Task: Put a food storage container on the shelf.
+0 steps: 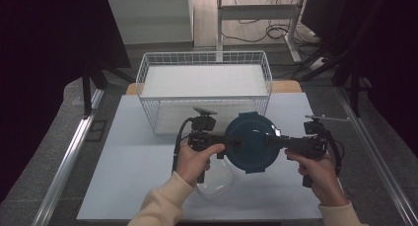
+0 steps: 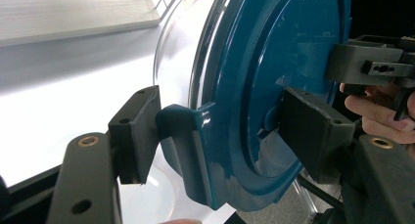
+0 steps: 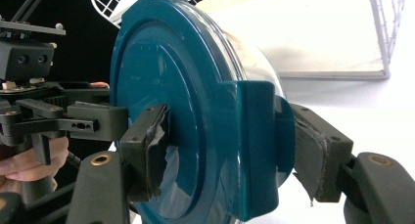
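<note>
Both hands up front: the left gripper [image 1: 223, 146] and right gripper [image 1: 279, 143] each pinch opposite edges of the blue lid [image 1: 252, 142], held above the table [image 1: 138, 157] before the basket [image 1: 204, 90]. The left gripper view reveals a clear bowl [image 2: 181, 53] under the lid; the right gripper view shows the pads clamped over a latch [image 3: 257, 145].
</note>
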